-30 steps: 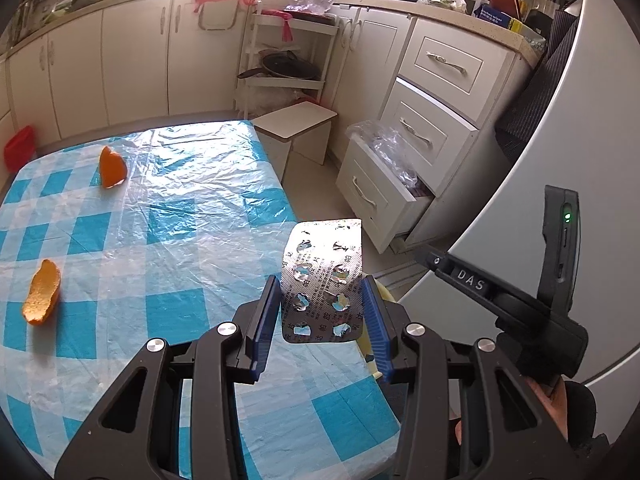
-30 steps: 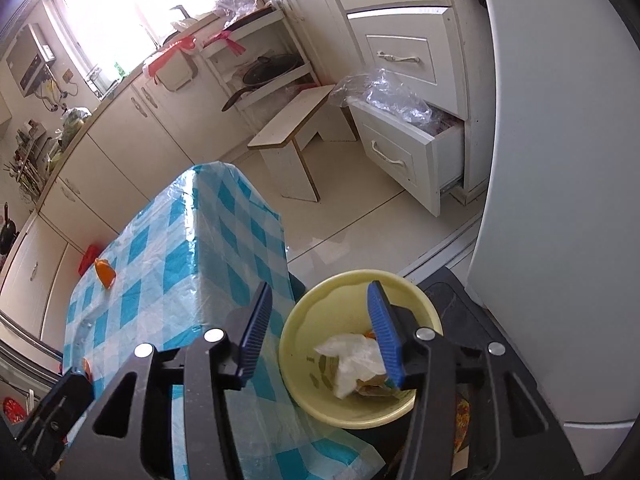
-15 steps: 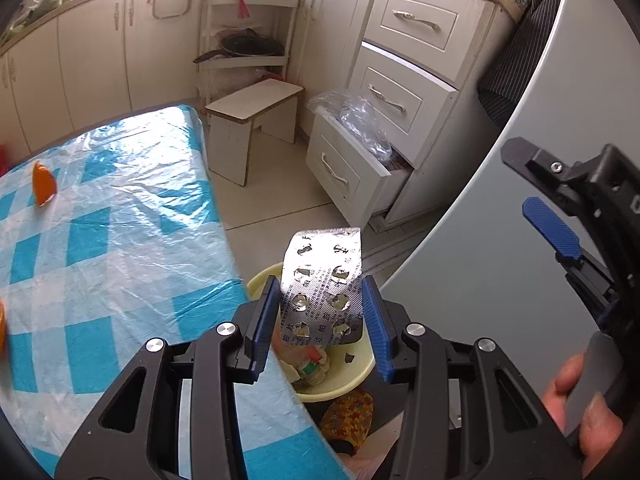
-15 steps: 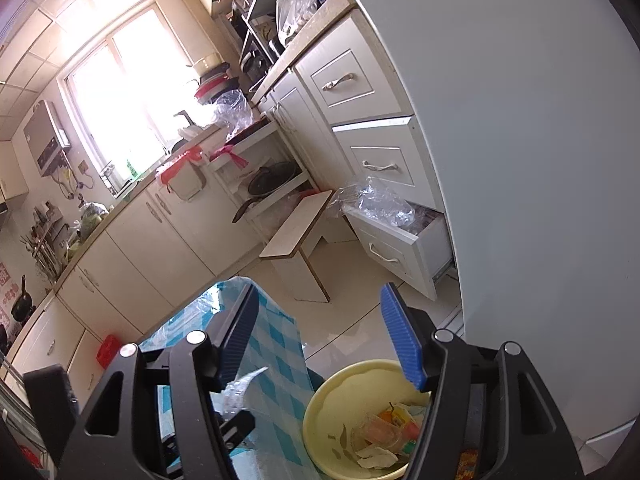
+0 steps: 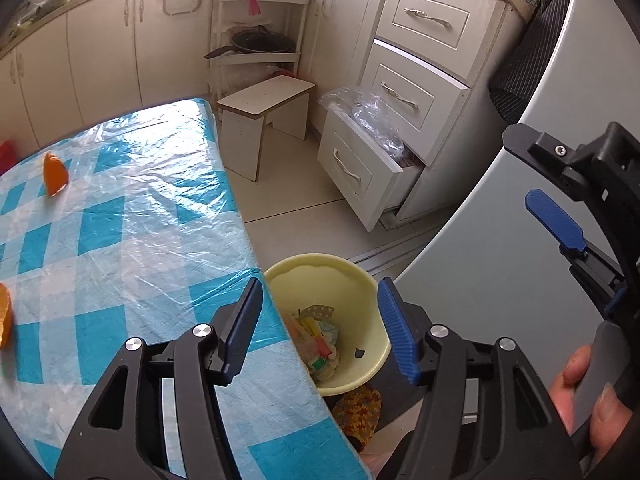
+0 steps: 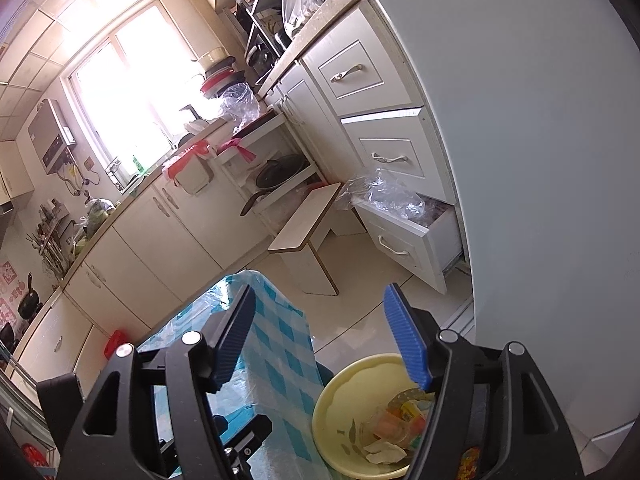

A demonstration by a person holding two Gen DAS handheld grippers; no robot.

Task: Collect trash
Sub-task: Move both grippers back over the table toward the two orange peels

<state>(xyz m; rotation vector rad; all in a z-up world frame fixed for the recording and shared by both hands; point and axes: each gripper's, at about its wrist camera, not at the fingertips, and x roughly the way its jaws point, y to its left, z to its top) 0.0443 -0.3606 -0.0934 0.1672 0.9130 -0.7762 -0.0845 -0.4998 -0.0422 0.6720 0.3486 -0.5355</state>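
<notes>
My left fingers point(image 5: 320, 320) have just been opening, empty; next orange peel point(image 5: 55, 174), far ahead-left on the desk point(image 5: 120, 220), looks light, curved: pinch its edge.

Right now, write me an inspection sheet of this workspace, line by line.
Surface: table under a blue-and-white checked cloth with clear plastic over it.
Job's things: yellow bin on the floor at the table's edge, holding wrappers and a blister pack; two orange peels lie on the table.
Clutter: nothing else seen on the table.
Grippers: left gripper over the bin, jaws just opened, nothing between them; right gripper open and empty, jaws also just opened.
Cables: nothing seen.
Surroundings: small stool, bottom drawer pulled out with plastic bags, grey fridge close by.
</notes>
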